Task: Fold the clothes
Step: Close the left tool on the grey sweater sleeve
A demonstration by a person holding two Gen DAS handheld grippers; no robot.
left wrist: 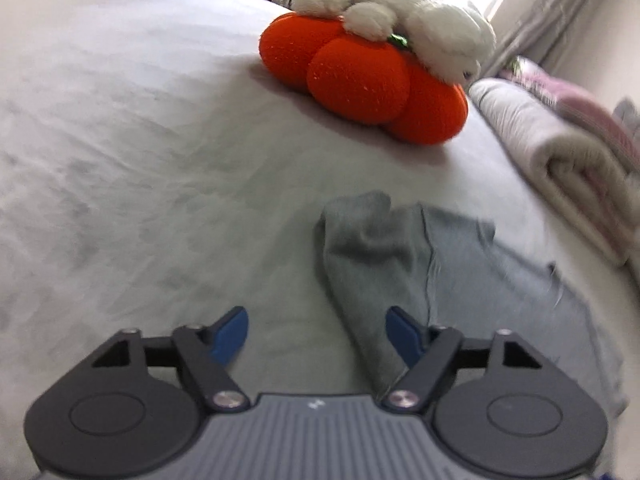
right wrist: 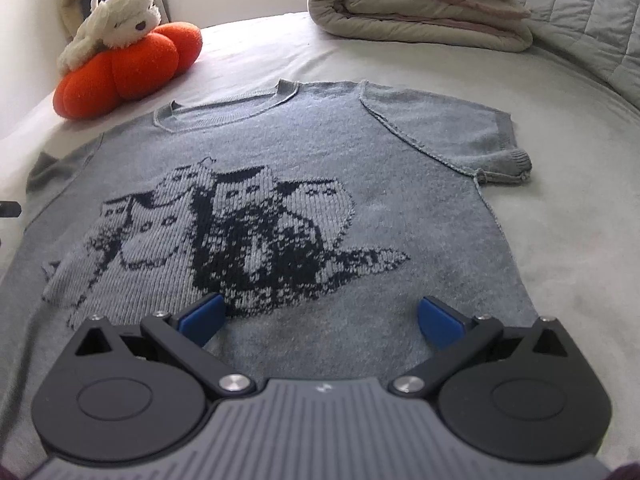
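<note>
A grey knitted short-sleeved sweater (right wrist: 320, 152) with a dark cat pattern lies flat on the bed, neck toward the far side. My right gripper (right wrist: 320, 320) hovers over its lower part, open, with nothing between the blue pads (right wrist: 204, 318). In the left wrist view, the sweater's sleeve (left wrist: 380, 248) lies bunched and slightly blurred just ahead. My left gripper (left wrist: 318, 334) is open low over the sheet, and its right pad (left wrist: 404, 336) is at the sleeve's edge. The cloth is not pinched.
An orange pumpkin cushion (right wrist: 128, 68) with a white plush toy (right wrist: 116, 24) on top sits at the far left of the bed. A rolled duvet (right wrist: 420, 4) lies at the far right, also in the left view (left wrist: 560, 148). Pale sheet (left wrist: 140, 160) spreads to the left.
</note>
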